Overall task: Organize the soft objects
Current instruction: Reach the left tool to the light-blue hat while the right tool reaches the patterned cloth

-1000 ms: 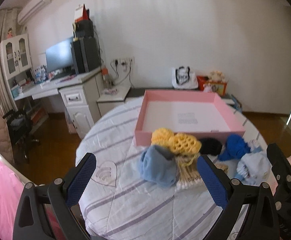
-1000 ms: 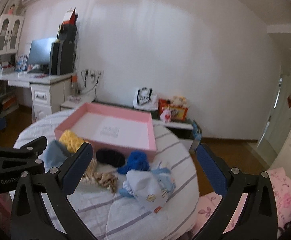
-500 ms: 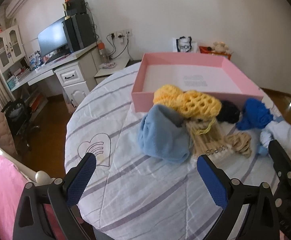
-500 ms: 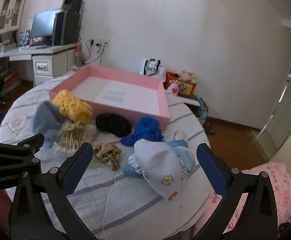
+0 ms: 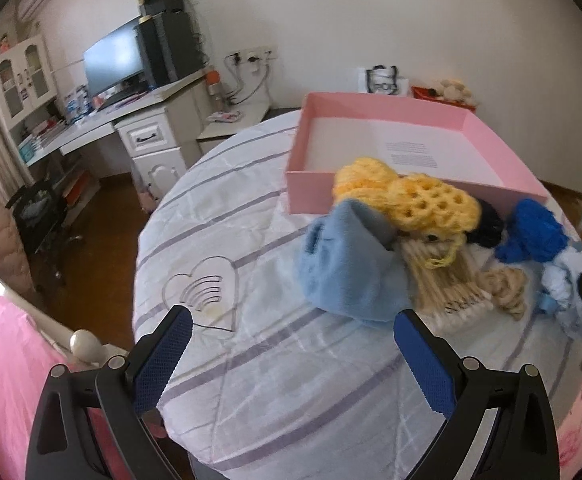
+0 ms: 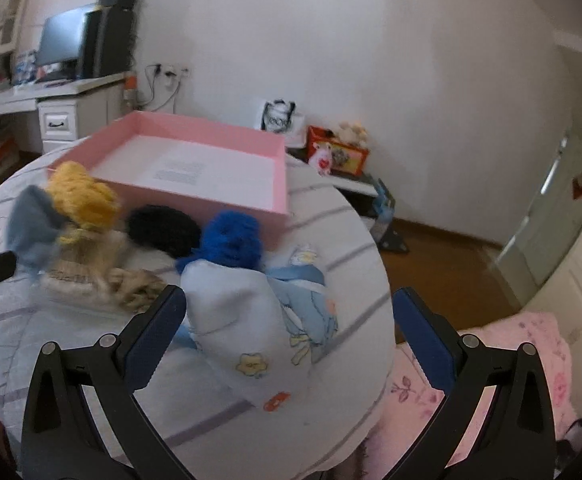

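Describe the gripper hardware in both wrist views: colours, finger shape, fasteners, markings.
Both match. The left gripper and right gripper each have two black plastic arms with triangular cut-outs and silver screw heads at the joints. The fingers carry blue pads with a fine mesh texture. No cables show, and no lettering can be read. No sleeve or hand is in view.

Open left tool point(image 5: 291, 344) hovers near blue cloth point(image 5: 347, 268).

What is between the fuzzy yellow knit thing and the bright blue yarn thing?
A black fuzzy knitted piece lies between the yellow knit and the blue yarn bundle, seen in the right wrist view.
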`<state>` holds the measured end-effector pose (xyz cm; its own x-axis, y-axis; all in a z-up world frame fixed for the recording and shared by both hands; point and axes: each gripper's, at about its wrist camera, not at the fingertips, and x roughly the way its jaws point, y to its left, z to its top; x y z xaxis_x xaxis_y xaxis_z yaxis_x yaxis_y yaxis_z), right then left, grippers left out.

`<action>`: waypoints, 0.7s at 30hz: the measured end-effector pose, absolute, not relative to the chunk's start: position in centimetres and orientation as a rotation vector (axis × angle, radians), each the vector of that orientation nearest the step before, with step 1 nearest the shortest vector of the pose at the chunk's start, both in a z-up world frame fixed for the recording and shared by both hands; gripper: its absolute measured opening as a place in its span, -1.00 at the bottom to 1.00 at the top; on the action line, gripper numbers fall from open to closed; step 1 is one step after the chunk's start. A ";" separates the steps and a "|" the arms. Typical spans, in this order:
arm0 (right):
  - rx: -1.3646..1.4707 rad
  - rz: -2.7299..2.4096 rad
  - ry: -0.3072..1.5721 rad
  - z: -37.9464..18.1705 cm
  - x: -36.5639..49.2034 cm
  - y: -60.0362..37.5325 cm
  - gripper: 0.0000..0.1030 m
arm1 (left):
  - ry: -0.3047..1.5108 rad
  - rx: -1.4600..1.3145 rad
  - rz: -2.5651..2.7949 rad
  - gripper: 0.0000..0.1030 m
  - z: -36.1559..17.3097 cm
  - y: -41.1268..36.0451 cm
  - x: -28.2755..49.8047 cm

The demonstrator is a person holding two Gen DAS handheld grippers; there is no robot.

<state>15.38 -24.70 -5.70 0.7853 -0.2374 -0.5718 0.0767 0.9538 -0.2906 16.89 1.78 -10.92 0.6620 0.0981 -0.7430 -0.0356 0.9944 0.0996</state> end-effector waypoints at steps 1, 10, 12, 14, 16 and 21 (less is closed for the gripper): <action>-0.250 -0.184 0.659 -5.9 15.7 -25.3 1.00 | 0.846 0.079 0.081 0.94 -10.9 1.8 17.0; -0.009 -0.036 0.732 -6.7 16.9 -28.9 0.96 | 0.879 0.038 0.069 0.94 -11.3 2.9 18.0; 0.002 -0.026 0.742 -7.1 17.2 -29.0 0.83 | 0.890 0.025 0.057 0.94 -11.5 3.1 18.3; 0.010 -0.003 0.742 -7.4 17.5 -28.8 0.64 | 0.899 0.012 0.046 0.94 -11.5 3.3 18.8; 0.027 0.018 0.750 -7.9 17.9 -28.7 0.49 | 0.909 -0.001 0.033 0.94 -11.5 3.6 19.2; 0.048 -0.026 0.723 -7.6 17.6 -28.9 0.27 | 0.927 -0.027 0.012 0.94 -11.5 3.5 20.4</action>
<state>17.64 -28.88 -7.56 0.7496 -0.0075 -0.6619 0.0409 0.9986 0.0349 20.38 3.52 -11.51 0.6005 -0.0017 -0.7996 -0.0217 0.9996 -0.0185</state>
